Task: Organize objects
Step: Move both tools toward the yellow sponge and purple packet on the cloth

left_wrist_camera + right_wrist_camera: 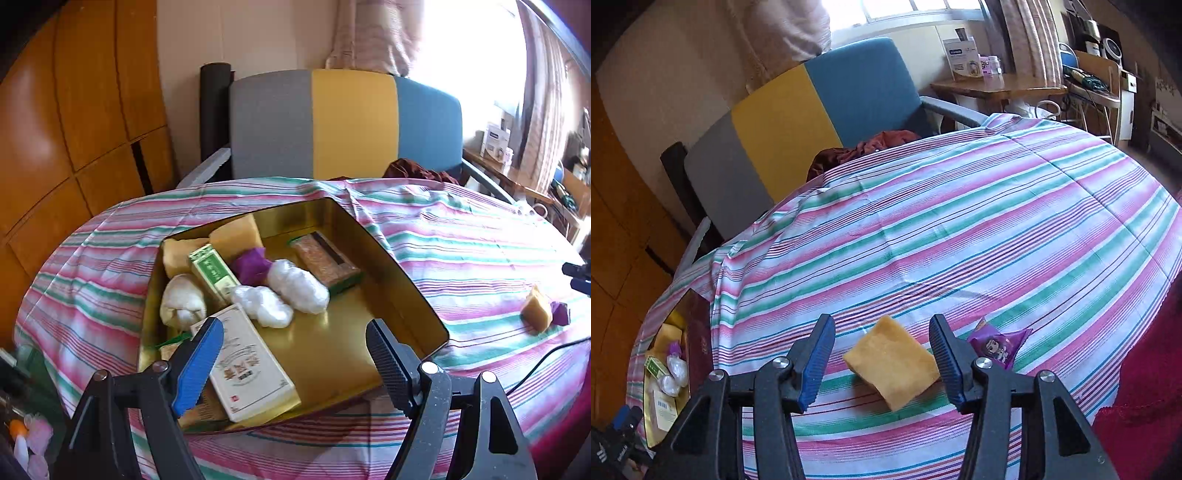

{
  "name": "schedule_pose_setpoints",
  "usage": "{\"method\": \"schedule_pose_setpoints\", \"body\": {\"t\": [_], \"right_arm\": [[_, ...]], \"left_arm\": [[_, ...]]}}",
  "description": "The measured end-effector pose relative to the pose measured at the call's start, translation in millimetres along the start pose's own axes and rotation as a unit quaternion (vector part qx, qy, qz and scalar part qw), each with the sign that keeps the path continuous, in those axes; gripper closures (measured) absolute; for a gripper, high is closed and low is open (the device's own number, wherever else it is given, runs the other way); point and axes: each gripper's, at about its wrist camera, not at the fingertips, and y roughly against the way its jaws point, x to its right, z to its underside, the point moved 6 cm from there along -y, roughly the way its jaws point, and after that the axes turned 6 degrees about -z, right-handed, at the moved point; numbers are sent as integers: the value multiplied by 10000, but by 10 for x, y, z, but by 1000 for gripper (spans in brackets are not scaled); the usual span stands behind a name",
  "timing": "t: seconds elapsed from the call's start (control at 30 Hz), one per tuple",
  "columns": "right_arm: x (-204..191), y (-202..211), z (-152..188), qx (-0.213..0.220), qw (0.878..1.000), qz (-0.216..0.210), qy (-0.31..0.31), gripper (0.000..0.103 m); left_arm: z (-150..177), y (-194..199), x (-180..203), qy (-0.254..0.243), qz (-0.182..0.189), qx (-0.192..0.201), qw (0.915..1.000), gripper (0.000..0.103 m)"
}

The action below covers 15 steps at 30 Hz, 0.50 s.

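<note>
2 claws: my left gripper (pixel 295 354) spread wide over the gold tin (pixel 406 266); my right gripper (pixel 882 360) spread around 1 yellow sponge (pixel 892 365), not pinching it.
Inside tin: 2 white wads (pixel 297 284), 3 boxes.
Right view only: purple packet (pixel 999 343) beside sponge.
Hidden: tin's near corner.

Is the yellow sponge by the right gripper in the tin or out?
Out: the yellow sponge lies on the striped cloth, between the open right gripper.

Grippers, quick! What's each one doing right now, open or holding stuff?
Left gripper: open, empty, above the gold tin.
Right gripper: open, fingers on either side of the yellow sponge, not gripping it.
</note>
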Motion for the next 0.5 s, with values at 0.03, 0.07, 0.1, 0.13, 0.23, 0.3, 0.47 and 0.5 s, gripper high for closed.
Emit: {"method": "schedule_pose_setpoints", "body": {"t": [0.03,0.07,0.1,0.13,0.23,0.3,0.47,0.5], "right_arm": [[25,4,-6,12,10000,3,-68,49],[49,10,-10,26,9999,4,-138,49],[75,15,-15,39,9998,1,-196,49],[99,18,-17,51,9997,6,-257,49],[166,34,-29,95,9991,26,-424,49],[211,58,-32,140,9984,27,-542,49],[297,112,-63,268,9965,-26,-796,49],[307,125,-71,308,9960,-33,-835,49]], "left_arm": [[-11,-1,37,-40,20,9,10000,23],[-20,1,67,-70,39,19,10000,23],[-33,4,106,-104,64,34,9999,23],[-42,4,136,-131,87,45,9999,23],[-79,-9,255,-244,182,59,9995,23],[-98,-11,339,-312,248,62,9992,23],[-143,-9,586,-497,424,93,9978,23],[-151,-13,634,-539,462,92,9974,23]]}}
